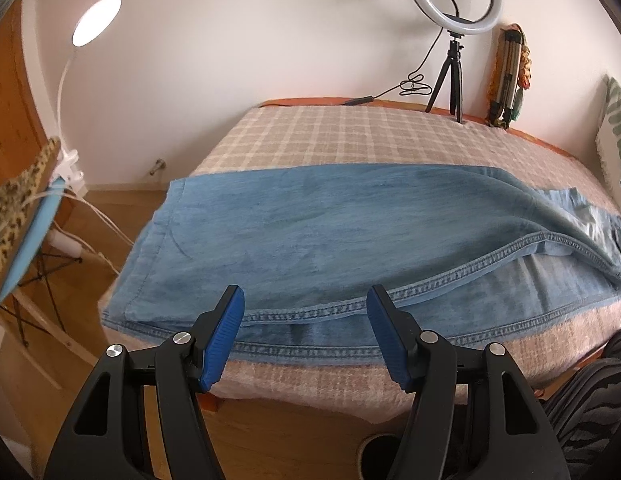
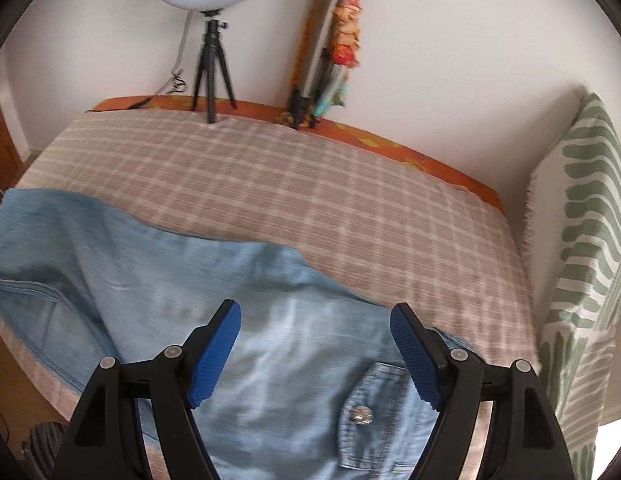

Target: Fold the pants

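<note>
pants lie flat on the bed, long axis crosswise to me. left gripper wide open, empty, at the leg seam; right gripper wide open, empty, over the pocket end.

The left black clamp-style gripper with ribbed blue pads points forward and slightly down, its two fingers spread wide with nothing between them. The right black gripper with the same blue ribbed pads is likewise spread wide and holds nothing, tilted downward; this view is somewhat blurred, so its exact height is hard to judge.
</note>
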Demonstrator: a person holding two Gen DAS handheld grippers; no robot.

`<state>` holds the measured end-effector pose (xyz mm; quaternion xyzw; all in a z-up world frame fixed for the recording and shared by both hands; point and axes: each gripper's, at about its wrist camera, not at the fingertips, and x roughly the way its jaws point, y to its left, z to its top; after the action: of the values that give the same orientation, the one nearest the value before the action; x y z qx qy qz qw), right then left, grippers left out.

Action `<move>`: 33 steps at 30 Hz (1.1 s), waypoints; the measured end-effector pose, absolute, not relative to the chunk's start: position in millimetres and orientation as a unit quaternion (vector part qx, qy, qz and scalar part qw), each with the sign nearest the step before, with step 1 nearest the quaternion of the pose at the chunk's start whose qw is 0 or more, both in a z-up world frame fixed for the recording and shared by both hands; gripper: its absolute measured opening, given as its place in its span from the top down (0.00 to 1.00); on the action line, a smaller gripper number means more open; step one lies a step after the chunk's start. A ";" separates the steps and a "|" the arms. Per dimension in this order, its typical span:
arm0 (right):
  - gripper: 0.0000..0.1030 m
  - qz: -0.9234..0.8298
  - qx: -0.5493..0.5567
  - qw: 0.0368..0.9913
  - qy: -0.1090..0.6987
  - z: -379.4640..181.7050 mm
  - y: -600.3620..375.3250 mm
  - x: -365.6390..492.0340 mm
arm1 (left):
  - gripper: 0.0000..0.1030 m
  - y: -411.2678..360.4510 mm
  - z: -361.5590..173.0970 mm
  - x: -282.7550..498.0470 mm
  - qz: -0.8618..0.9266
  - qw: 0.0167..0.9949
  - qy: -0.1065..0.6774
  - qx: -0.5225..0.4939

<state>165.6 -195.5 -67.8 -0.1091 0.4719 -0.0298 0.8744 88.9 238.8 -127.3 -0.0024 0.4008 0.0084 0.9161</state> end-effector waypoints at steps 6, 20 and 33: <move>0.23 0.036 -0.108 0.878 0.464 -71.2 -157.1 170.5 | 0.39 271.4 -138.9 94.9 0.017 0.902 0.424 -0.078; 0.23 0.240 -0.204 0.839 0.444 -102.6 -12.7 168.7 | 0.38 392.9 -165.5 96.7 0.091 0.852 0.442 -0.266; 0.23 0.333 -0.272 0.769 0.473 -147.2 59.1 155.3 | 0.38 418.8 -191.6 108.3 0.119 0.829 0.447 -0.314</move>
<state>155.3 59.1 -147.2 -0.2721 0.4726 0.3333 0.7691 108.3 418.8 -191.6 -0.3138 0.4475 0.1193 0.8289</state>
